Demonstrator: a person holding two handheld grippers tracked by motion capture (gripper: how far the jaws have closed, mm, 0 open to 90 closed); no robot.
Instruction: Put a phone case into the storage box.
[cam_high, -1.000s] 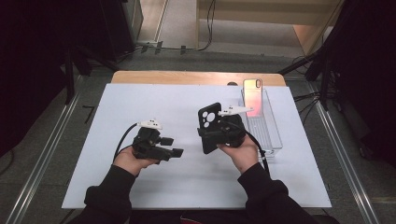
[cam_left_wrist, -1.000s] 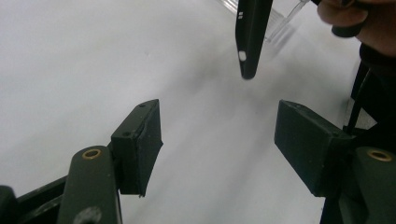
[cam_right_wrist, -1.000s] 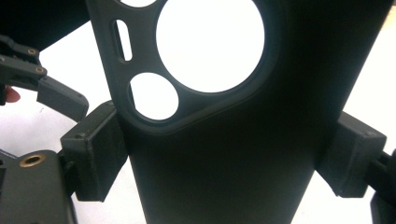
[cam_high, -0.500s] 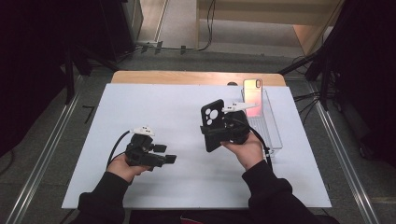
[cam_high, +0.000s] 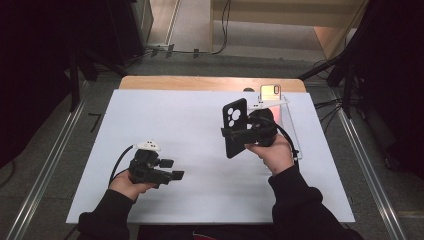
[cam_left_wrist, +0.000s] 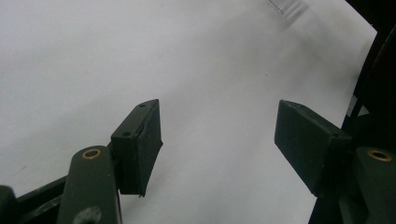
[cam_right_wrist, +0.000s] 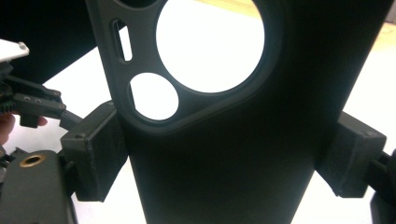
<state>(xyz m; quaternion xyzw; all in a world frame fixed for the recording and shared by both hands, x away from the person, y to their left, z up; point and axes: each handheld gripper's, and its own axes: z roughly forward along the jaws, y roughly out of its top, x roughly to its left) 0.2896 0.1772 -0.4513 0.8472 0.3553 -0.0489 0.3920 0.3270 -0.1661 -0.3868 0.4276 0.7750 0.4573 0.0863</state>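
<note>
High view: a white mat (cam_high: 190, 125) covers the table. At the mat's far right edge stands a clear tray (cam_high: 290, 120) with a phone (cam_high: 270, 92) propped at its back. Just left of the tray, the right gripper (cam_high: 235, 134) clamps a black phone case (cam_high: 235, 127) by its two long edges — upright, lifted off the mat. The left gripper (cam_high: 172, 170), jaws apart and empty, hovers near the mat's front left. The carrying step seems underway; next, likely, the case must meet the phone, squarely aligned.
</note>
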